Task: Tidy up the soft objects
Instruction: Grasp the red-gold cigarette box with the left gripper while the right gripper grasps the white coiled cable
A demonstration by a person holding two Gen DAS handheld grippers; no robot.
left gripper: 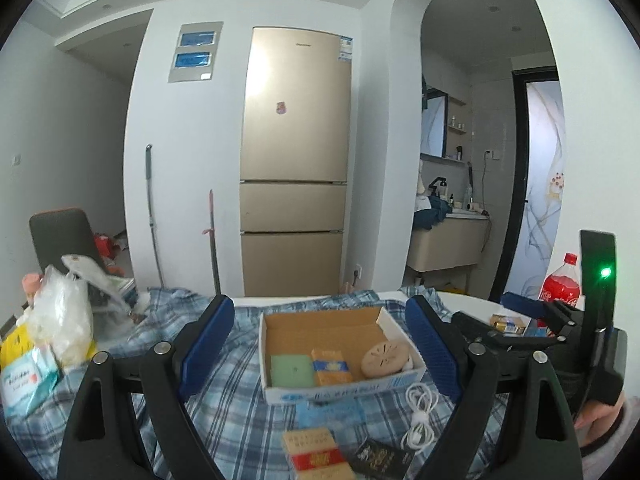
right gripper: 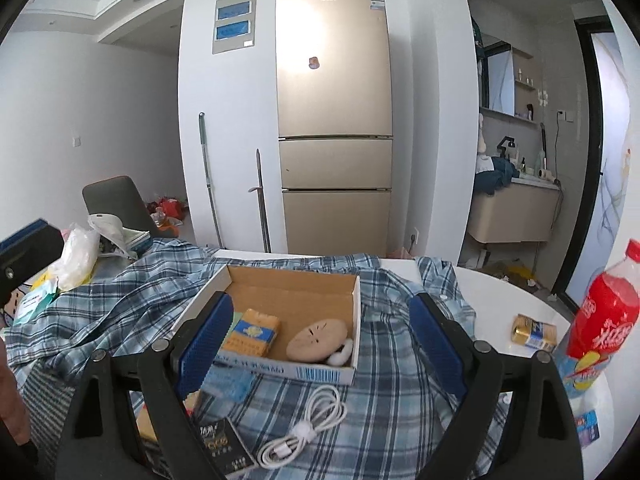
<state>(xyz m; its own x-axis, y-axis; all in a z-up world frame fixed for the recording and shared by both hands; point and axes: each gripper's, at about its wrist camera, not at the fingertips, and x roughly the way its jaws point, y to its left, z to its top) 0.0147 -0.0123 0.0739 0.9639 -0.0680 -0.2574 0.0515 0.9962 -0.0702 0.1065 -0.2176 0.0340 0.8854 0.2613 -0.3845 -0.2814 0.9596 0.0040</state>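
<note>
My jaws stood wide apart on both sides, nothing between them: the left gripper and the right gripper both hung over the plaid shirt, facing the box. The box sat on the shirt, its flap open toward the fridge. Inside the box, along its near wall, lay a green pad, an orange pack beside it, and a round tan disc at the right end, with something white and fluffy touching the disc. Just in front of the box lay a coiled white cable, a dark packet and a red-and-gold carton. Right of the box, off the shirt, stood a cola bottle near a small gold pack. Left of the box sat plastic bags and a tissue pack.
</note>
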